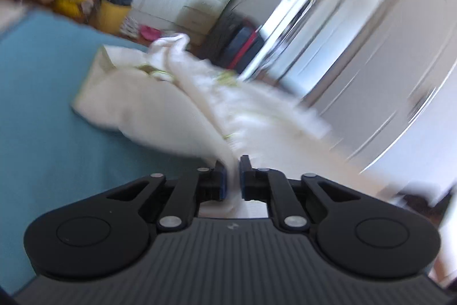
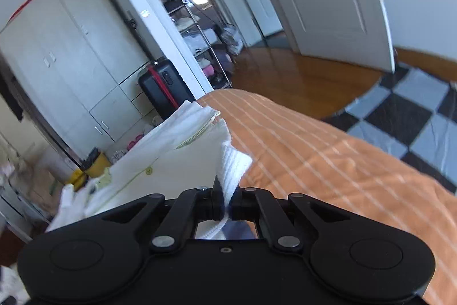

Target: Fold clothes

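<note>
I have both tools clamped on the same cream-white cotton garment with yellow-green trim (image 1: 160,105). My left hand-held gripper (image 1: 232,176) has its blue-padded fingers (image 1: 223,180) pinched on a bunched edge of the cloth, and the fabric stretches away from it over the flat teal-blue bed sheet (image 1: 42,105); this view is smeared with blur. My right hand-held gripper (image 2: 226,203) is pressed tight on a ribbed white edge of the garment (image 2: 182,145), which rises from the jaws as a stiff, partly folded panel with a small round green button (image 2: 148,170) showing. To the right of that panel lies an orange bed cover with thin pale stripes (image 2: 328,162). Behind stand a black suitcase with a red strap (image 2: 164,89) and white wardrobe doors (image 2: 65,47).
</note>
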`<act>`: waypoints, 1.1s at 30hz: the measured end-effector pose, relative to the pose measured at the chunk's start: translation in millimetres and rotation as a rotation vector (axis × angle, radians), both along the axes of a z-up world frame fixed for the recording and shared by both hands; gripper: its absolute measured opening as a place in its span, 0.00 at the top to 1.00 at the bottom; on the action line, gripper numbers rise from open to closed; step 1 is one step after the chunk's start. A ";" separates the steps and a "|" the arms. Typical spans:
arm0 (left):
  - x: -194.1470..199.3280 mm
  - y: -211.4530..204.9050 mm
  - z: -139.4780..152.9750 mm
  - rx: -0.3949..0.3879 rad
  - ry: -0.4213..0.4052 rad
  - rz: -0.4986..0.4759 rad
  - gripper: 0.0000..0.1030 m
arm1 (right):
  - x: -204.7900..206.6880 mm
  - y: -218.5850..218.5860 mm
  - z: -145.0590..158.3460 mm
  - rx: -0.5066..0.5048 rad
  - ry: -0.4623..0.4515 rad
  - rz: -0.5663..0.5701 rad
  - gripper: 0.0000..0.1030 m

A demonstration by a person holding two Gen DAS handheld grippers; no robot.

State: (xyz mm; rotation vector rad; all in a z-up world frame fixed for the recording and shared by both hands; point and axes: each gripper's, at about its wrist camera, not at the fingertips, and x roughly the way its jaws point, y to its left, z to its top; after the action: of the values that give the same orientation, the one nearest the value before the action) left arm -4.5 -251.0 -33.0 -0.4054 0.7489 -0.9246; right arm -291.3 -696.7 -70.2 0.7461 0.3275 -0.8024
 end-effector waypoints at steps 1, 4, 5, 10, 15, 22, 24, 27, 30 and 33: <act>-5.5 9.9 5.5 -0.028 0.003 0.012 0.93 | -5.5 4.4 3.3 -0.017 0.046 -0.002 0.98; -12.9 23.8 -3.3 0.010 0.008 0.022 0.93 | -9.5 5.4 -7.2 -0.059 0.229 -0.038 0.99; -9.1 22.8 -13.9 0.044 0.028 0.015 0.93 | -8.7 0.3 -17.4 -0.026 0.250 -0.045 0.99; 23.6 21.5 -61.1 0.052 0.249 0.049 0.92 | 1.6 -18.9 -56.5 0.097 0.301 -0.047 0.99; 28.1 21.1 -50.5 0.146 0.192 0.102 0.56 | 17.5 -9.8 -46.3 0.016 0.370 -0.026 0.98; 33.7 -54.4 -36.2 0.451 -0.008 -0.098 0.06 | 15.2 -8.8 -49.8 0.043 0.372 -0.042 0.98; 52.0 -65.0 -64.5 0.499 0.105 -0.049 0.10 | 16.1 -8.7 -55.3 0.049 0.378 -0.036 0.98; 71.3 -53.7 -77.8 0.422 0.144 0.005 0.93 | 14.1 -6.4 -60.0 0.042 0.361 -0.024 0.98; 60.2 -40.7 -48.5 0.305 0.053 -0.059 0.97 | 13.9 -1.6 -51.7 -0.004 0.399 -0.010 0.99; 43.9 -20.0 -9.7 0.157 0.017 -0.053 1.00 | 8.4 11.1 -22.6 -0.047 0.371 -0.038 0.99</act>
State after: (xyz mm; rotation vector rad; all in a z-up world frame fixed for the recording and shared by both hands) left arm 39.4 -271.0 -42.7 -0.2569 0.8449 -0.9064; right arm -283.0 -685.6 -92.9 0.5585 0.6266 -0.9817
